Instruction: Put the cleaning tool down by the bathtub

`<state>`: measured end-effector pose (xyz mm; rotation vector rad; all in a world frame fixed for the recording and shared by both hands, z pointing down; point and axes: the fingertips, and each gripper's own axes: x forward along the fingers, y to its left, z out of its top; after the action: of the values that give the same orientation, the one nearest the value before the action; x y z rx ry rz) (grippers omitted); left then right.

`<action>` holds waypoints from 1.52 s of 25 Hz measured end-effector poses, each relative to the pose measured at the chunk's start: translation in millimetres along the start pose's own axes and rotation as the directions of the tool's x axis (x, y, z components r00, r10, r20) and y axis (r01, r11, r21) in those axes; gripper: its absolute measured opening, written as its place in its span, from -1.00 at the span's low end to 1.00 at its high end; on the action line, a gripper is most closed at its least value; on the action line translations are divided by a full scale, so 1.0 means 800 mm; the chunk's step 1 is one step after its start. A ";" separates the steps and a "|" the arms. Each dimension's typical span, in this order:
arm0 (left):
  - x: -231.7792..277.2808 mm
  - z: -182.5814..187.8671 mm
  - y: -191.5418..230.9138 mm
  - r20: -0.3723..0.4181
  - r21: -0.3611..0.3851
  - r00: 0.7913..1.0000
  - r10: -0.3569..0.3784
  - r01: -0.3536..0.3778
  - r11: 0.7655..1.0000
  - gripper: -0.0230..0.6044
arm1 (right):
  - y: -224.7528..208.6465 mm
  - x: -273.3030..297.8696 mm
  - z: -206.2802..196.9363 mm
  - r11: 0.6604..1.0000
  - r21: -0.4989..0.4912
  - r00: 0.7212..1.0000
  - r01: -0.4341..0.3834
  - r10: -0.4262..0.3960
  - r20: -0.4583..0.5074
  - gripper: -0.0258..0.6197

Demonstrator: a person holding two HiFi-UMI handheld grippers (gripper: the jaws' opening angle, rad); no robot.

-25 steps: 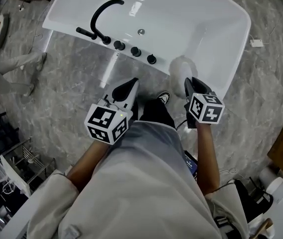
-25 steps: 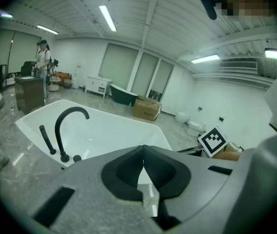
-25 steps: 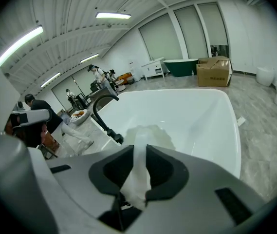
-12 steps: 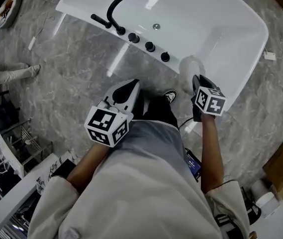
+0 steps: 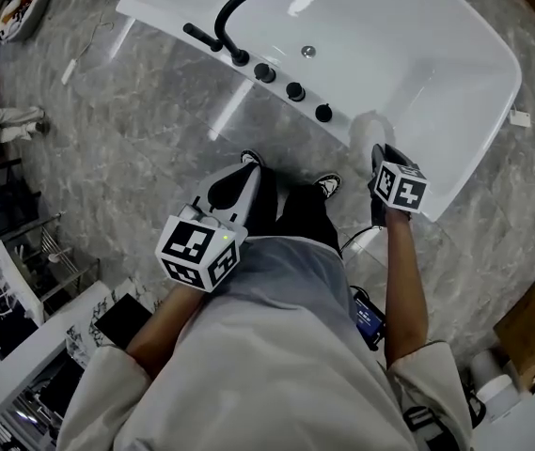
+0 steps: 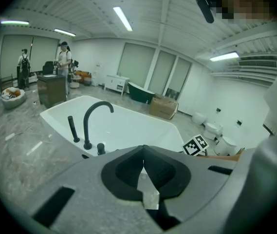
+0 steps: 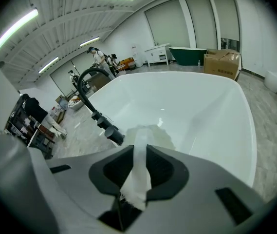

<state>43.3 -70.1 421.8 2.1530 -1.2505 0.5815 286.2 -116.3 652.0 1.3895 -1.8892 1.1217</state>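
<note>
Gripping the white cleaning tool [image 7: 145, 130] by its strap, right gripper [image 7: 137, 152] held it at the bathtub [image 5: 417, 45] near rim, 4 o'clock of the black knobs [image 5: 295, 92]. Left gripper [image 6: 144, 162] jaws sat closed, empty, 8 o'clock of the tool.

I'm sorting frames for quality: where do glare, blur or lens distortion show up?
Head view: sharp, with glare streaks on the bathtub. Left gripper view: heavy fisheye, dark corners, ceiling light strips blown out. Right gripper view: same fisheye; the cleaning tool in the right claw looks soft-edged.

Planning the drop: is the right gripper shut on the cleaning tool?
Shut: the right gripper pinches the cleaning tool by its white handle.
</note>
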 end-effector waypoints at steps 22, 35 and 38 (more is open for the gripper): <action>0.000 -0.002 0.001 -0.013 0.002 1.000 0.006 -0.006 1.000 -0.91 | -0.015 0.053 -0.026 0.997 -0.036 0.994 0.070 -0.073 -0.077 -0.69; -0.001 -0.005 -0.002 -0.005 0.003 1.000 -0.004 0.004 1.000 -0.91 | -0.020 0.053 -0.026 0.996 -0.006 0.992 0.084 -0.084 -0.089 -0.51; -0.003 -0.002 -0.002 0.002 0.003 1.000 -0.010 0.010 1.000 -0.91 | -0.017 0.049 -0.025 0.996 -0.008 0.992 0.087 -0.088 -0.086 -0.51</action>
<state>43.6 -66.8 421.5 2.1614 -1.2395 0.5770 285.3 -120.1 698.2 1.3854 -1.7524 1.1162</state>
